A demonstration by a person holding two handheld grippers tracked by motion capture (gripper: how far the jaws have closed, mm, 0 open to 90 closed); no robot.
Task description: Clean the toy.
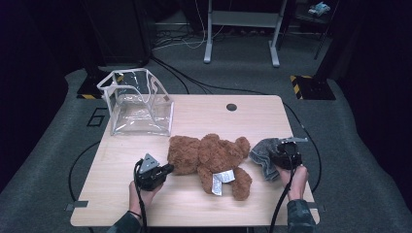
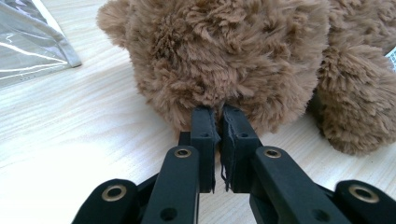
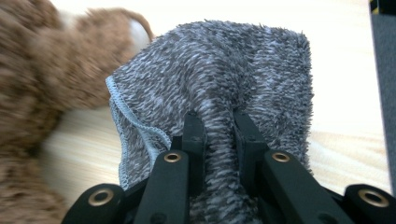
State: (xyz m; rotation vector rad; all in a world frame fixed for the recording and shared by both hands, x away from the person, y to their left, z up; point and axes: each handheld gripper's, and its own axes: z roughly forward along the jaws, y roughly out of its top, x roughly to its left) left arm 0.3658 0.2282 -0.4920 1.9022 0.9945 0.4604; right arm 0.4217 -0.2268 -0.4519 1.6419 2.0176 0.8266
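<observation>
**Both grippers clamped: left on the bear, right on the grey cloth**

Desk [image 1: 194, 116], light wood, seen from above. A brown teddy bear [image 1: 209, 160] lies across the middle of the near half, with a white tag [image 1: 222, 180] on its near side. A clear plastic bag [image 1: 138, 103] with white edging stands open at the far left corner, well apart from the bear. A grey cloth [image 1: 262, 154] sits just right of the bear, close to or touching its fur; the high view is too coarse to settle which.

Left gripper [image 1: 165, 170]: held at the bear's left end, low over the desk. In the left gripper view the jaws of the left gripper [image 2: 218, 112] stand almost together, tips buried in the brown plush of the teddy bear [image 2: 224, 51], pinching a tuft of fur. A corner of the clear plastic bag [image 2: 32, 42] shows at the upper left of that view.

Right gripper [image 1: 287, 154]: over the cloth at the right side of the desk. In the right gripper view the jaws of the right gripper [image 3: 218, 121] are clenched on a fold of the grey cloth [image 3: 210, 74], which bunches between them and drapes to both sides; a pale stitched hem runs down its left edge. The teddy bear [image 3: 42, 74] is blurred at the left of that view.

Cables trail from both grippers toward the near edge.
</observation>
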